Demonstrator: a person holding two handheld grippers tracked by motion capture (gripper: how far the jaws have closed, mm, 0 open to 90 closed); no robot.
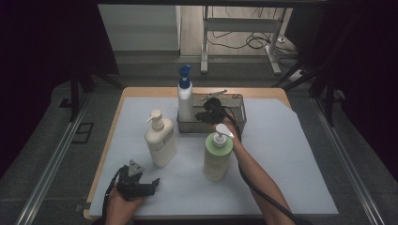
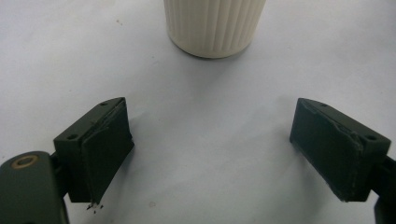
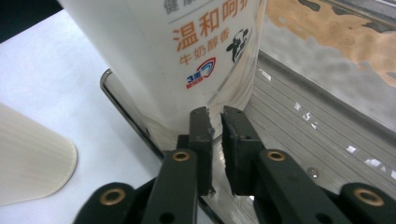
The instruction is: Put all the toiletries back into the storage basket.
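Right gripper (image 3: pixel 214 122) fingers nearly closed, empty, beside white bottle (image 3: pixel 177 56) in tray (image 1: pixel 243 108) — left gripper (image 2: pixel 210 149) open

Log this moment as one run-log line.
left gripper: jaws open, empty, near cream bottle | right gripper: jaws nearly shut, at metal basket beside blue-capped bottle | green bottle: upright

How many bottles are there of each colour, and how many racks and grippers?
Cream pump bottle: 1
Green pump bottle: 1
White bottle with blue cap, standing in the rack: 1
Metal rack: 1
Grippers: 2, the left gripper and the right gripper
Total: 6
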